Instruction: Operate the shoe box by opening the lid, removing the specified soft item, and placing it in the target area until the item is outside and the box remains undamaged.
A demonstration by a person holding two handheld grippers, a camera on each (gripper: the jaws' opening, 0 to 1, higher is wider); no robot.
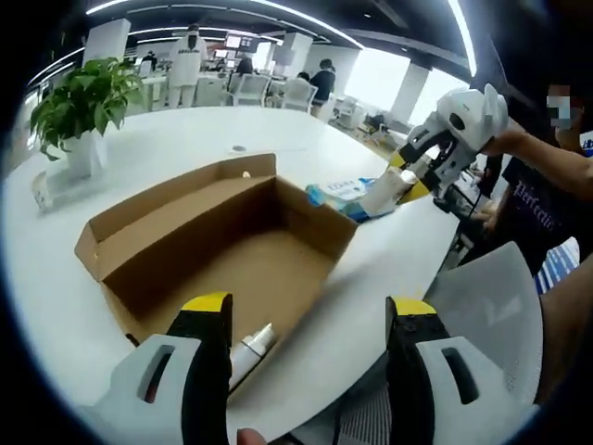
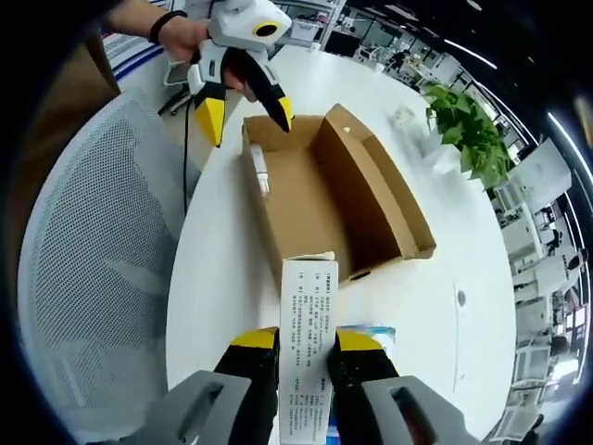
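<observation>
My right gripper (image 2: 307, 348) was clamped on a flat white pack (image 2: 309, 329) printed with small dark text, blue at one end, held just outside the open brown shoe box (image 1: 222, 241) above the white table (image 1: 185, 139). My left gripper (image 1: 310, 315) hung wide apart over the box's near corner, where a small white tube (image 1: 252, 348) lay inside.

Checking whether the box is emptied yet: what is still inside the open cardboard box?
One small white tube lies on the floor of the cardboard box, near one end wall. The rest of the floor looks bare. In the left gripper view, the left hand-held gripper covers part of the near end.
</observation>
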